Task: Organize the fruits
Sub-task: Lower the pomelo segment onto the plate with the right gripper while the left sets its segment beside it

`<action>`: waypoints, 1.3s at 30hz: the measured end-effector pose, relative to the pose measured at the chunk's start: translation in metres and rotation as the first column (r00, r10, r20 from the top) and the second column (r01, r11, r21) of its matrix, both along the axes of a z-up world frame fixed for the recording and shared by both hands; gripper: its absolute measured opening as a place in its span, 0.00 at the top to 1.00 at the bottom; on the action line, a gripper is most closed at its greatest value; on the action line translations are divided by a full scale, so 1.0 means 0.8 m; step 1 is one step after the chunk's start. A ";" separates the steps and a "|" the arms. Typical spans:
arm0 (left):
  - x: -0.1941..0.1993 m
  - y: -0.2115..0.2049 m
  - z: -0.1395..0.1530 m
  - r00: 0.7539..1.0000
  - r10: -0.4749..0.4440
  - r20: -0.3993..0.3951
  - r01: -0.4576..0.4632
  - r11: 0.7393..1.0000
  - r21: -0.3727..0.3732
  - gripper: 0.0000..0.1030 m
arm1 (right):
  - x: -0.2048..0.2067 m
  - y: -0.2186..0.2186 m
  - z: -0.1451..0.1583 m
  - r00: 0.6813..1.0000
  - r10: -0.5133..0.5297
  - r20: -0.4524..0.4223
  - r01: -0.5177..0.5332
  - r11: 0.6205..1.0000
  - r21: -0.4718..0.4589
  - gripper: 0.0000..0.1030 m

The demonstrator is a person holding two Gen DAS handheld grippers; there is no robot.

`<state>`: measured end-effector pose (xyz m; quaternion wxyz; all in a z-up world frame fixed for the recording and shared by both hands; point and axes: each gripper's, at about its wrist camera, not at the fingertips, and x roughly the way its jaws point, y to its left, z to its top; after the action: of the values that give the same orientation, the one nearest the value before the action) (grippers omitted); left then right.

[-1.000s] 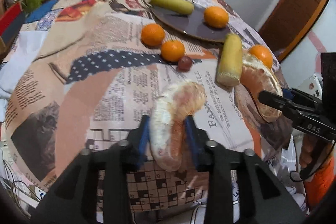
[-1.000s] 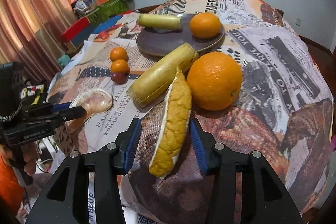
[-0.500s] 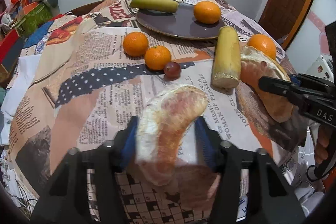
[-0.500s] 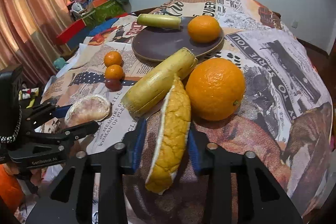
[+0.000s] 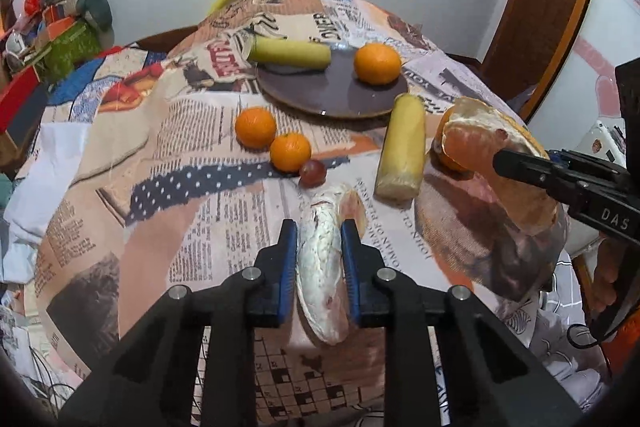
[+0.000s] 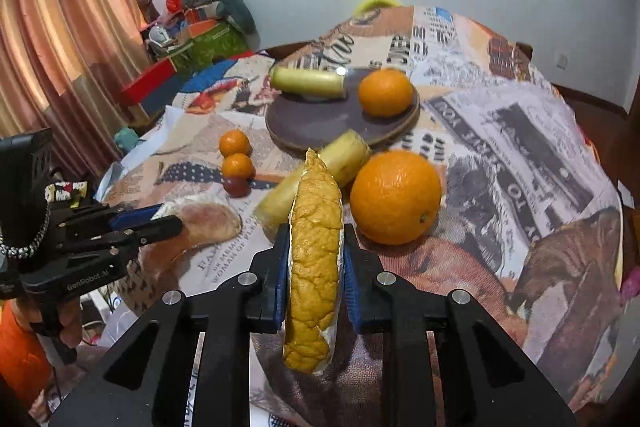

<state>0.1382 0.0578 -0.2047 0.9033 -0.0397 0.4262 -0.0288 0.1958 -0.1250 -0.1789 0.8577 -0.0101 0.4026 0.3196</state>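
My left gripper (image 5: 319, 233) is shut on a peeled pomelo segment (image 5: 320, 267), pale and pinkish, held above the near table edge. It also shows in the right wrist view (image 6: 208, 221). My right gripper (image 6: 315, 239) is shut on a pomelo wedge with yellow rind (image 6: 316, 267); it shows in the left wrist view (image 5: 488, 155) too. A dark plate (image 5: 320, 95) at the back holds a yellow-green cylinder (image 5: 288, 53) and an orange (image 5: 377, 63). A second cylinder (image 5: 402, 147), two mandarins (image 5: 256, 127) (image 5: 290, 151) and a grape (image 5: 312, 172) lie on the cloth.
A large orange (image 6: 396, 197) sits just right of my right gripper. The round table wears a newspaper-print cloth (image 5: 192, 155). Boxes and clutter (image 6: 192, 39) stand at the far left by a curtain; a wooden door (image 5: 548, 7) is at the right.
Both grippers have lifted and tilted up with their pomelo pieces. The left segment has turned edge-on between the fingers. The fruits on the table have not moved.
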 end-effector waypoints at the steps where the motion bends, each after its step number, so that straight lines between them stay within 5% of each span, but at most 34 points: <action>1: 0.000 -0.002 0.003 1.000 -0.006 0.008 0.006 1.000 -0.002 0.79 | 0.001 -0.001 0.003 1.000 0.000 0.005 0.000 1.000 0.007 0.80; 23: 0.066 -0.001 0.071 0.988 -0.017 0.154 0.014 1.000 0.017 0.79 | 0.052 -0.006 0.045 0.995 -0.030 0.091 0.026 0.999 0.047 0.80; 39: 0.156 0.024 0.056 0.988 -0.002 0.151 0.000 1.000 0.017 0.79 | 0.133 0.018 0.048 0.994 -0.040 0.098 0.037 0.999 0.034 0.80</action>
<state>0.2627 0.0766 -0.1600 0.9333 -0.0296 0.3566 -0.0286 0.3022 -0.1102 -0.1402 0.8826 -0.0042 0.3546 0.3087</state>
